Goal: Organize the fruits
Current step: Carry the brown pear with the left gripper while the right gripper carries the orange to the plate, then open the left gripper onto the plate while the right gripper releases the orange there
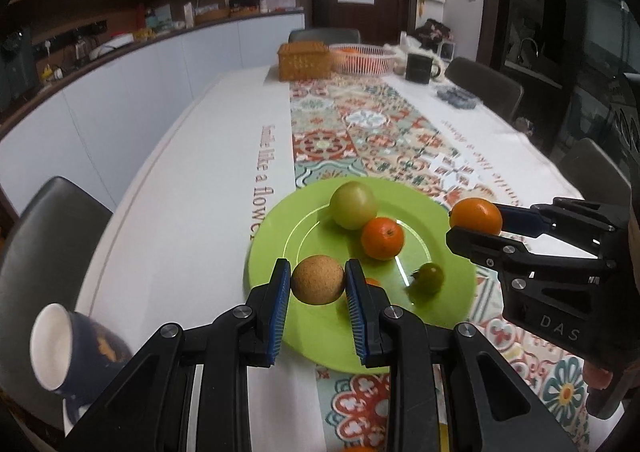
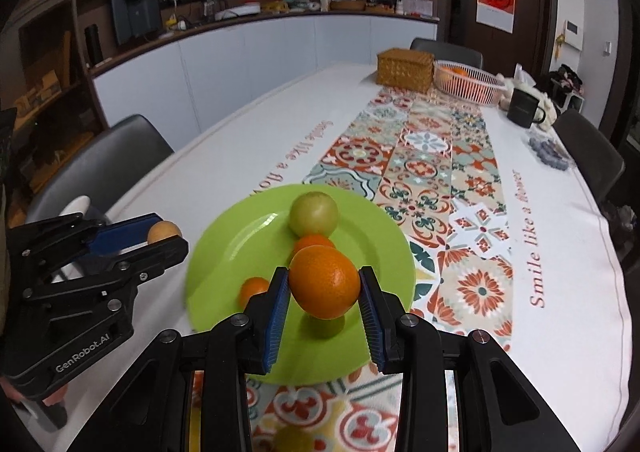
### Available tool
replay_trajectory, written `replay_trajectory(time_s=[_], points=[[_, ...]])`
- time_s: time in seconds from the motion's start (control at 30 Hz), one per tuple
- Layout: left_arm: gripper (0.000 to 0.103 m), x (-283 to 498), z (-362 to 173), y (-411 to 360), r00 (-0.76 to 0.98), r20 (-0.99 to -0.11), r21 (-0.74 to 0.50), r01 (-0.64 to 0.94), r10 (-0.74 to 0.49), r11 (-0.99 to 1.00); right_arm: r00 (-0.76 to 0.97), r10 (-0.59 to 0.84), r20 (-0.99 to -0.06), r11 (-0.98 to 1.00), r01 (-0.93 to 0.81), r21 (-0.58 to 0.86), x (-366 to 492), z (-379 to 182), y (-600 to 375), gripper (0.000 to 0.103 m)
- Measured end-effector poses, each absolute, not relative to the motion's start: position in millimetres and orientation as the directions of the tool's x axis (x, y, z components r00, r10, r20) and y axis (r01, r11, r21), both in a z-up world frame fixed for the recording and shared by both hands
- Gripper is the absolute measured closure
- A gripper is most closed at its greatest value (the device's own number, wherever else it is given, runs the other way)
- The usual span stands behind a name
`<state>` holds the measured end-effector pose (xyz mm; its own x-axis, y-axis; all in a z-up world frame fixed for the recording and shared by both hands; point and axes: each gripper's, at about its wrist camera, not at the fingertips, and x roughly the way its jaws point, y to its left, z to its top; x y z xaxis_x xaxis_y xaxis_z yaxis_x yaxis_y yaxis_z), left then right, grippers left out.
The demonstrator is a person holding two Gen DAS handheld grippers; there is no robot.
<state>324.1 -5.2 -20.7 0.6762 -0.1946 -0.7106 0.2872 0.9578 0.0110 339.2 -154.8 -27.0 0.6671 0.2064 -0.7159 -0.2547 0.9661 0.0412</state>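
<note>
My left gripper point(image 1: 318, 280) is shut on a round tan fruit point(image 1: 317, 280) and holds it over the near left part of the green plate point(image 1: 280, 252). My right gripper point(image 2: 324, 286) is shut on an orange point(image 2: 325, 282) above the plate's near side point(image 2: 224, 252); it shows in the left wrist view point(image 1: 476, 216) at the plate's right edge. On the plate lie a pale green fruit point(image 1: 353, 205), an orange point(image 1: 382, 238), a small dark green fruit point(image 1: 429, 278) and a small orange fruit point(image 2: 253, 290).
A dark blue mug point(image 1: 68, 352) with a white inside stands at the near left. At the far end are a wicker box point(image 1: 305, 61), a white basket point(image 1: 362, 59) with oranges and a black mug point(image 1: 419, 68). Chairs surround the table point(image 1: 180, 191).
</note>
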Motion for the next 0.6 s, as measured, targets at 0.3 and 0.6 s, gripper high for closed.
replay_trajectory(time_s=[0.3,0.6], points=[[0.074,347,-50,-12,0.624,-0.759,0.015,0.302,-0.186,0.953,0.637,0.211,-0.742,0.968,-0.241,0.069,358,-53,-156,0.067],[0.045,324,-34,-7,0.669,-0.728,0.042,0.26,-0.149,0.965,0.708,0.146,-0.691,0.986,-0.162,0.042,331,-37,-172,0.044]])
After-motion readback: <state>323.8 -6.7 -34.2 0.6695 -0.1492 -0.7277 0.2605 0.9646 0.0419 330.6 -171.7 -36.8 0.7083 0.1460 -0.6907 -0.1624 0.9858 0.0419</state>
